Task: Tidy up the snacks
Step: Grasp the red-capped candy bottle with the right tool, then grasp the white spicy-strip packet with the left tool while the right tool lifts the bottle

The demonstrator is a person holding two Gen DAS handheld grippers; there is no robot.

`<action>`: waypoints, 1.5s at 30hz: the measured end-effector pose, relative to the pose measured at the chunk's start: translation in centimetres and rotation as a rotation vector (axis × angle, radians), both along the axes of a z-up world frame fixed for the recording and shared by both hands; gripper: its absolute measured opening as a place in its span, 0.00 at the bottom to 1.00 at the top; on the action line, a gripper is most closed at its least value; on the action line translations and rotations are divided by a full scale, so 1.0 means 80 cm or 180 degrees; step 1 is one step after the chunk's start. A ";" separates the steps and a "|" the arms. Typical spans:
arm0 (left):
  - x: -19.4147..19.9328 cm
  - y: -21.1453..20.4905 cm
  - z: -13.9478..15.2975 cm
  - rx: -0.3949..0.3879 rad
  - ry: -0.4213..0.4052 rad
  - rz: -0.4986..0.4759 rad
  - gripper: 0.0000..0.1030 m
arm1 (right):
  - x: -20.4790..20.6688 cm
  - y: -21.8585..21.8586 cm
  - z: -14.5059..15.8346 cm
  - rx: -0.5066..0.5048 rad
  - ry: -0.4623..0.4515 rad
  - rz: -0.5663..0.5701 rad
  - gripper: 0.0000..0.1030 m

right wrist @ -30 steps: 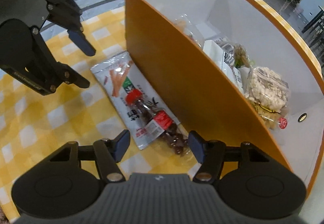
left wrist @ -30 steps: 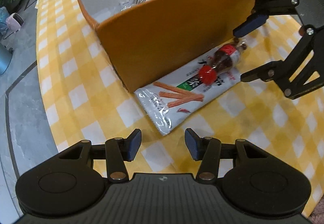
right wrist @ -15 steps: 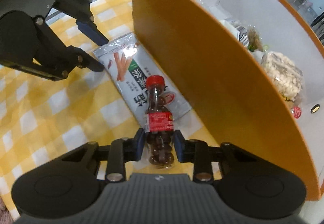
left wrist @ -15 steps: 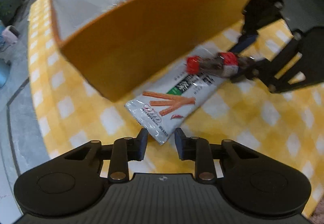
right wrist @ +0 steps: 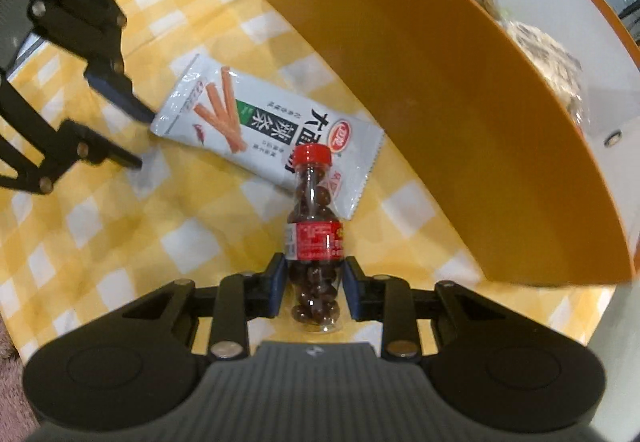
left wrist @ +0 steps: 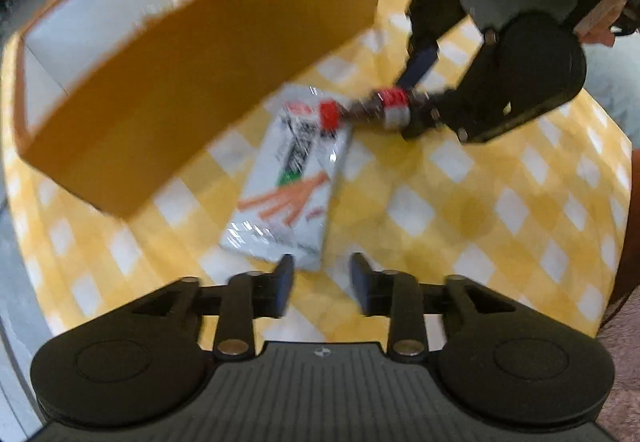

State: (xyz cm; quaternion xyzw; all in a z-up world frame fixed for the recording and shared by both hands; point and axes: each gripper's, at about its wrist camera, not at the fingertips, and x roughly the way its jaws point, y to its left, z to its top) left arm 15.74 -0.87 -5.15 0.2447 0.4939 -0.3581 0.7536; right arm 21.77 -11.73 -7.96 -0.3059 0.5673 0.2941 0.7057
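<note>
Right claw (right wrist: 314, 280) clamped, left claw (left wrist: 322, 276) (fingers apart) low.

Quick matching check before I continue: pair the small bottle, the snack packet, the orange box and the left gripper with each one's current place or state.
Things:
1. small bottle
2. snack packet
3. orange box
4. left gripper

States:
A. open, just short of the packet's end
B. lying flat on the checked cloth
C. clamped in the right gripper
D. snacks already inside

Pairs: 1-C, 2-B, 3-D, 4-A
</note>
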 end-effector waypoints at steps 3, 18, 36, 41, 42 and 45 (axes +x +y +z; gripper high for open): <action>0.010 0.000 0.016 -0.0074 -0.0134 -0.0048 0.64 | 0.000 -0.003 0.000 0.0022 0.0036 -0.0031 0.28; 0.078 -0.022 -0.029 -0.0054 0.0143 -0.0153 0.66 | -0.002 -0.016 0.006 0.0117 0.0077 -0.0069 0.29; 0.073 -0.064 -0.043 0.0105 0.0069 -0.0362 0.79 | -0.003 -0.018 0.010 0.0166 0.0057 -0.0087 0.30; 0.072 -0.075 -0.043 0.0188 0.0042 -0.0274 0.80 | -0.007 -0.013 0.012 0.0140 0.0025 -0.0048 0.31; 0.070 -0.078 -0.043 0.0200 0.0027 -0.0259 0.79 | -0.008 -0.014 0.012 0.0138 0.0022 -0.0048 0.30; 0.062 -0.084 -0.036 0.0157 0.0125 -0.0204 0.61 | -0.012 -0.016 0.015 0.0156 0.0005 -0.0065 0.29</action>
